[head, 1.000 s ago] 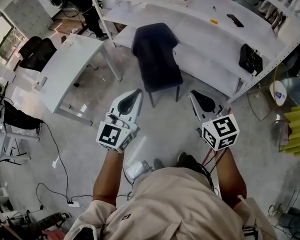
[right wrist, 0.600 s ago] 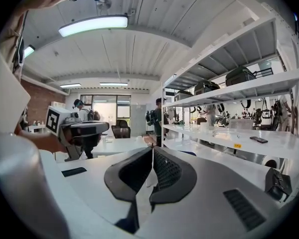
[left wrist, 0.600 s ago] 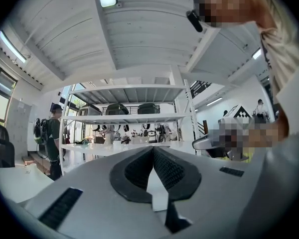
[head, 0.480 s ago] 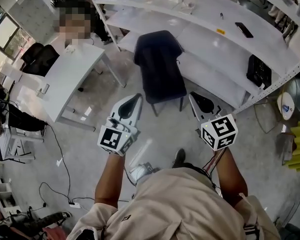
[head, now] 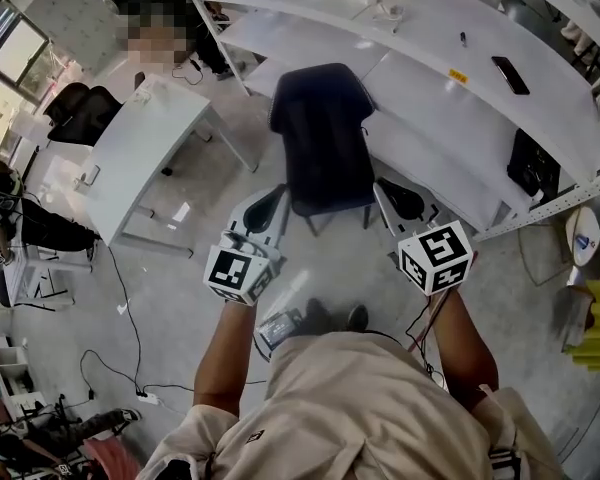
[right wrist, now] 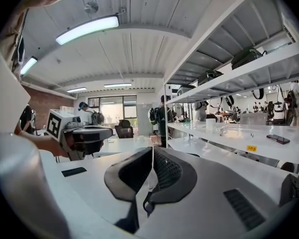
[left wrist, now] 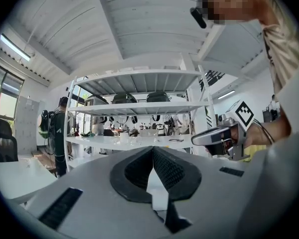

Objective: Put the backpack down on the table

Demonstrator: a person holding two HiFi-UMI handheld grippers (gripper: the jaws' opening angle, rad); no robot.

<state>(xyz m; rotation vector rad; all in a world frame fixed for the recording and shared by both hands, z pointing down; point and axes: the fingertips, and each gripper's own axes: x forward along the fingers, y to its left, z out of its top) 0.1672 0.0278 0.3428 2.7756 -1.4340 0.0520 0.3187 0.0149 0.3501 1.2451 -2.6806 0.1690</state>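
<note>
Backpack (head: 533,164) on white shelf (head: 445,133), grey floor (head: 180,278)

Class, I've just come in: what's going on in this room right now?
A person stands on the floor with a tool in each hand, facing a dark chair set in front of white shelving. The left tool and the right tool are both shut and empty, pointing toward the chair without touching it. A white table stands off to the left. Nothing is being carried at this moment.
</note>
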